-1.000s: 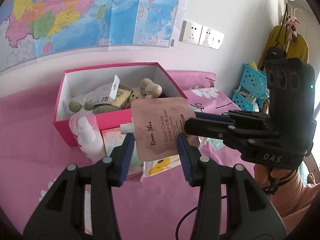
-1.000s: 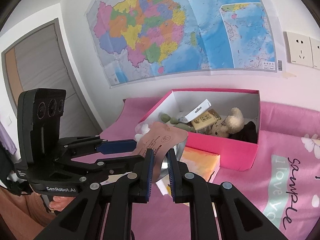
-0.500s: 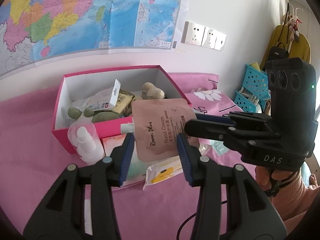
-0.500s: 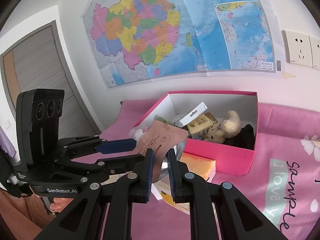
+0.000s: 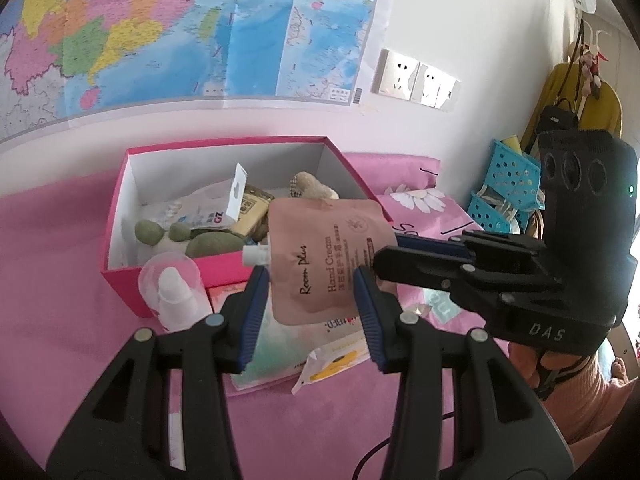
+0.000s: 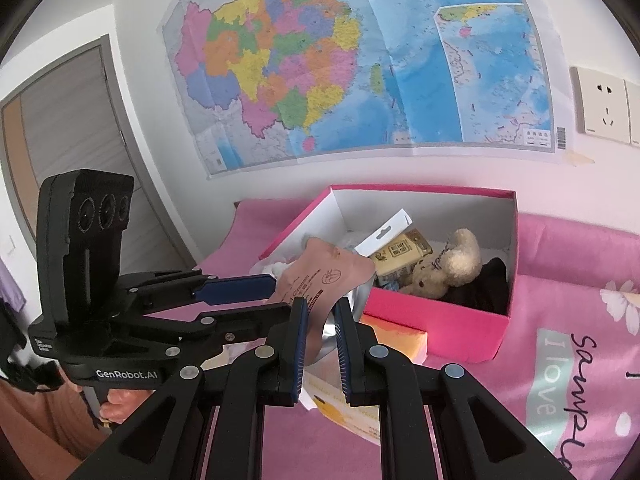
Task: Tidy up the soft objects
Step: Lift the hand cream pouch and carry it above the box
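A pink hand cream pouch (image 5: 320, 260) with a white spout hangs in the air in front of an open pink box (image 5: 128, 292). My right gripper (image 6: 322, 316) is shut on the pouch's (image 6: 320, 276) lower edge and holds it up. My left gripper (image 5: 308, 300) is open, its blue pads on either side of the pouch without pressing it. The box (image 6: 432, 320) holds a beige plush bear (image 6: 448, 268), green plush pieces (image 5: 180, 236), a small yellow carton (image 6: 400, 256) and a white packet (image 5: 200, 208).
A clear spray bottle (image 5: 176, 292) stands in front of the box. Flat wipe packets (image 5: 280, 344) and a yellow packet (image 5: 336, 360) lie on the pink bedsheet (image 5: 60, 280). A wall map hangs behind. Blue baskets (image 5: 508, 184) stand at the right.
Both grippers with the pouch have moved closer to the box and a little higher. The grip on the pouch is unchanged.
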Demonstrator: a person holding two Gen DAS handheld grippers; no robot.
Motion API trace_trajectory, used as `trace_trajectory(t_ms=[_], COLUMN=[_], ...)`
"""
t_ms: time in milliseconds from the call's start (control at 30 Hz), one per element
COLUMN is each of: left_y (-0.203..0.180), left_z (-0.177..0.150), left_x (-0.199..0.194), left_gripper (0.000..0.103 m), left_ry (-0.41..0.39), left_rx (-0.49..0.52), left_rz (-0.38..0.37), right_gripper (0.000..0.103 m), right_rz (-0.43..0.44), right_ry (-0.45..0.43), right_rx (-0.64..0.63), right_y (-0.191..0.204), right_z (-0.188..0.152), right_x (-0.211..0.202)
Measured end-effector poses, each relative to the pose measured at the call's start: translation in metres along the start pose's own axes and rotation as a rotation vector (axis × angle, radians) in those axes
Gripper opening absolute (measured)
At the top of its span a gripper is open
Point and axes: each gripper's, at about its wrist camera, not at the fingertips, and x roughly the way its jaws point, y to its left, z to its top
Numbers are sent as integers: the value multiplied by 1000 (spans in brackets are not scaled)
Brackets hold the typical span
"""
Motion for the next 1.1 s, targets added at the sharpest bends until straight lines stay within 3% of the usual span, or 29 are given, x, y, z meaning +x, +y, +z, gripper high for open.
trace_trajectory(t_ms=[1100], left_y=[2], left_z=[23], left_x=[29], left_gripper=[46], left_ry=[9], left_rx=[-9], left_rz=[48], right_gripper=[13], right_rz=[0], right_ry=[-3], right_rx=[14], right_y=[-27], right_z=[19], right_x=[17])
